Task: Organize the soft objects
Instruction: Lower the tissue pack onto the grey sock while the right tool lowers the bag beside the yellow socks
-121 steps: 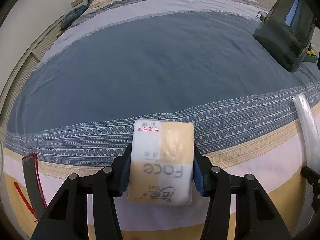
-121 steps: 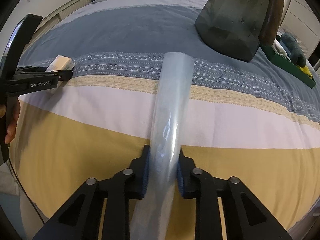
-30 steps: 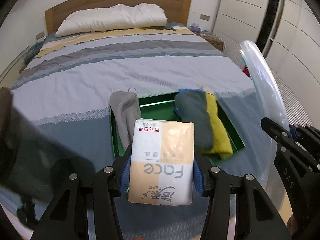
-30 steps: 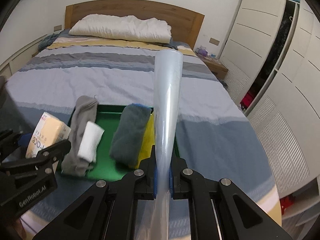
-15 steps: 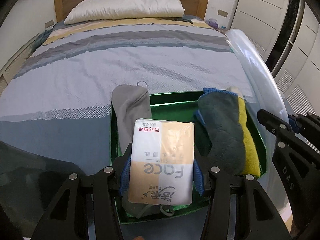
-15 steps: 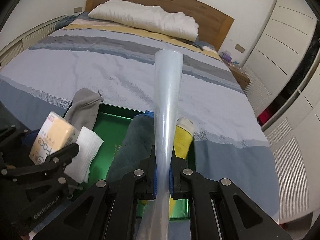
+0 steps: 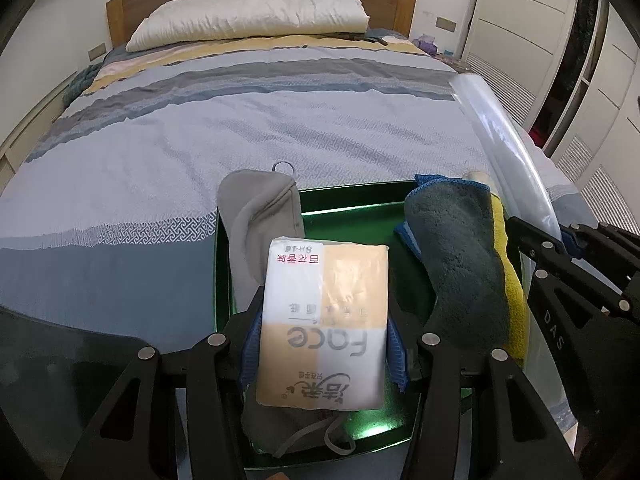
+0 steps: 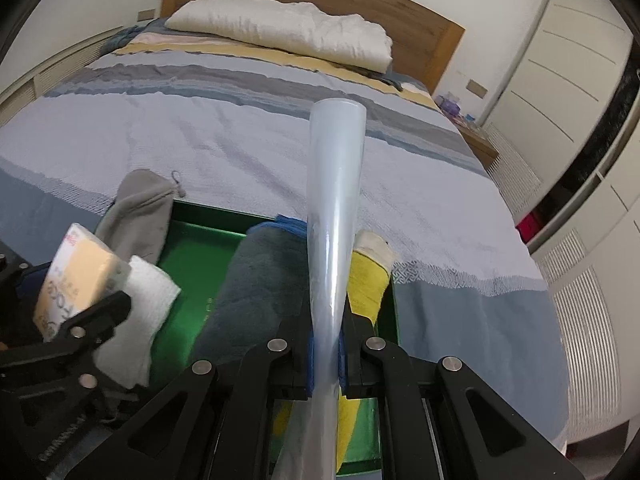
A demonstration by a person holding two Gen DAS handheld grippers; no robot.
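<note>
Tissue pack (image 7: 324, 320), a soft white-and-beige plastic-wrapped block, sits clamped between the left gripper (image 7: 323, 340) pads above the green rectangular tray (image 7: 352, 204) on the striped bed cover (image 7: 240, 132). Under it, at 11 o'clock, lies a grey fleece cloth (image 7: 256, 216); at 3 o'clock, a dark teal plush towel (image 7: 460, 264) over a yellow cloth (image 7: 512, 292).

Right wrist view: the right gripper (image 8: 326, 356) pinches a clear rolled plastic sheet (image 8: 334, 216) tightly, pointing toward 12 o'clock over the towel (image 8: 256, 280). A white folded cloth (image 8: 136, 312) lies at 9 o'clock beside the pack (image 8: 76, 276).
</note>
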